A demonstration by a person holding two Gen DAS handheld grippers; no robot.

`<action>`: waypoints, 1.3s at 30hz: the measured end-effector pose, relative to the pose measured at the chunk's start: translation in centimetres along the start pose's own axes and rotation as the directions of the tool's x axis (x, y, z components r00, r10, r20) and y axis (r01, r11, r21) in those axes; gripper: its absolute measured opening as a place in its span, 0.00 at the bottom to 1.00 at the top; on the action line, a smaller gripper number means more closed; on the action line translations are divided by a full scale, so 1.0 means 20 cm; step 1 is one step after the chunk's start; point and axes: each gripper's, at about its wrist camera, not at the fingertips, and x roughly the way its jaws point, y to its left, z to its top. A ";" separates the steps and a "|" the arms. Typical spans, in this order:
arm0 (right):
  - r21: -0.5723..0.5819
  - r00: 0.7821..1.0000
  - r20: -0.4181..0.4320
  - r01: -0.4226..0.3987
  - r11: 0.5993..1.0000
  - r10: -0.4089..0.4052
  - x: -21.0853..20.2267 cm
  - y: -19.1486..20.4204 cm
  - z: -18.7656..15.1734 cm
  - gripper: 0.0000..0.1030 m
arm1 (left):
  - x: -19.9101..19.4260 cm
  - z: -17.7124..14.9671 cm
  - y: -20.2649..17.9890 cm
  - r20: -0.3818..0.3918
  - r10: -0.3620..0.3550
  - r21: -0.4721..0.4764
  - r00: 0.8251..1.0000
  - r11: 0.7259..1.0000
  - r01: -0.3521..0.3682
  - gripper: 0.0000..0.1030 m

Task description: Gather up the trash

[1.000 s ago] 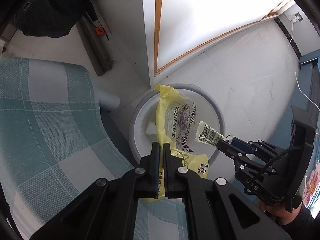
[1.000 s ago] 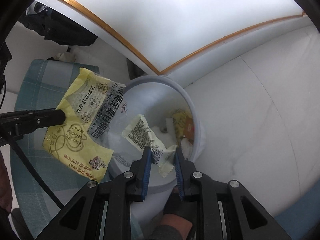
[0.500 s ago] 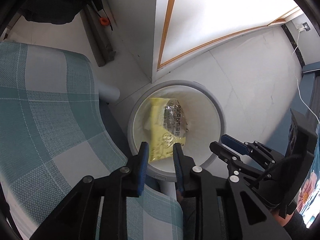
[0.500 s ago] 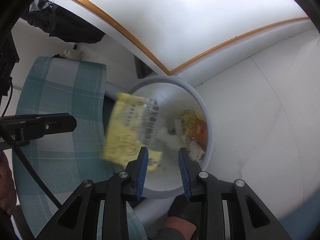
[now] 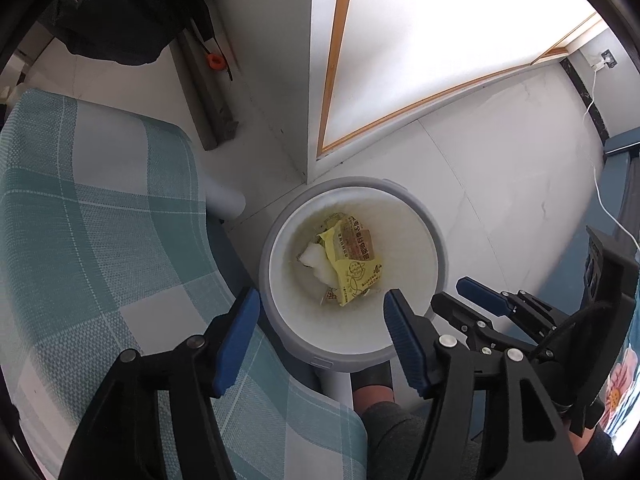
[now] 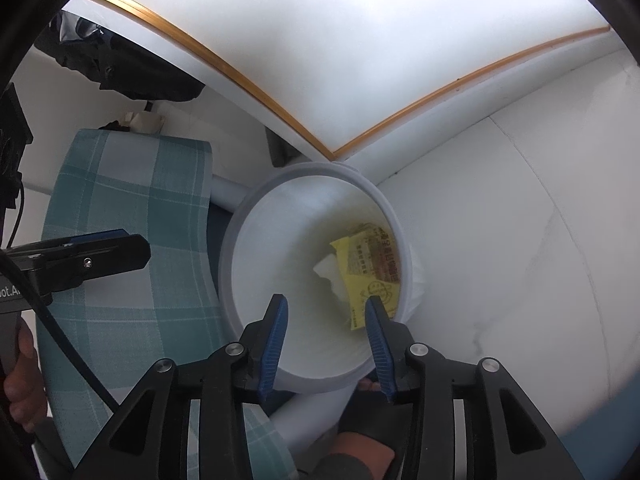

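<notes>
A white round bin (image 5: 434,236) stands on the floor below both grippers. At its bottom lie a yellow printed wrapper (image 5: 352,276) and a crumpled white tissue (image 5: 316,262). My left gripper (image 5: 322,300) points straight down over the bin's near rim. Its jaws are opening and nothing is between them. My right gripper (image 5: 450,294) hovers by the bin's right side. In the right wrist view the right gripper (image 6: 326,302) is over the bin (image 6: 240,216) and the wrapper (image 6: 372,280) lies inside it. Its jaws are opening and hold nothing. One of the left gripper's fingers (image 6: 100,252) shows at the left.
A teal checked chair seat (image 5: 100,240) lies just left of the bin. A white table with a wooden edge (image 5: 440,40) is behind it. A black bag (image 5: 120,12) sits at the far left and a white cable (image 5: 600,200) runs along the right. A person's foot (image 5: 372,396) is by the bin.
The left gripper let go of the big yellow wrapper and the right let go of the small packet. Both dropped into the bin. Both pairs of jaws have spread wider.
</notes>
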 end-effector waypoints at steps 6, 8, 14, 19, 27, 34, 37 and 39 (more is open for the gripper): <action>0.003 1.000 0.030 -0.008 1.000 0.008 -0.11 0.01 0.03 0.46 | -0.13 -0.01 -0.02 0.086 0.014 0.004 0.996 1.000 -0.014 0.60; -0.002 0.999 0.046 -0.020 1.000 0.020 -0.17 0.02 0.04 0.47 | -0.18 -0.01 -0.02 0.110 0.014 0.006 0.994 1.000 -0.015 0.60; -0.018 0.994 0.104 -0.043 0.999 0.045 -0.37 0.09 0.07 0.55 | -0.31 -0.05 -0.01 0.177 0.017 -0.033 0.984 0.999 -0.012 0.72; -0.048 0.992 0.117 -0.052 0.997 0.057 -0.50 0.17 0.07 0.63 | -0.41 -0.09 -0.01 0.226 0.027 -0.041 0.974 0.999 -0.018 0.76; -0.035 0.989 0.140 -0.043 0.998 0.047 -0.67 0.23 0.04 0.76 | -0.52 -0.17 0.00 0.262 0.043 -0.053 0.964 0.998 -0.030 0.78; -0.037 0.991 0.128 -0.025 0.999 0.030 -0.71 0.26 0.00 0.80 | -0.54 -0.21 0.02 0.261 0.034 -0.086 0.965 0.996 -0.012 0.78; -0.037 0.991 0.130 -0.016 0.999 0.021 -0.72 0.28 -0.01 0.81 | -0.54 -0.22 0.02 0.255 0.035 -0.092 0.966 0.996 -0.012 0.78; -0.039 0.991 0.134 -0.009 0.999 0.014 -0.72 0.28 -0.01 0.81 | -0.53 -0.22 0.02 0.254 0.032 -0.094 0.967 0.996 -0.008 0.78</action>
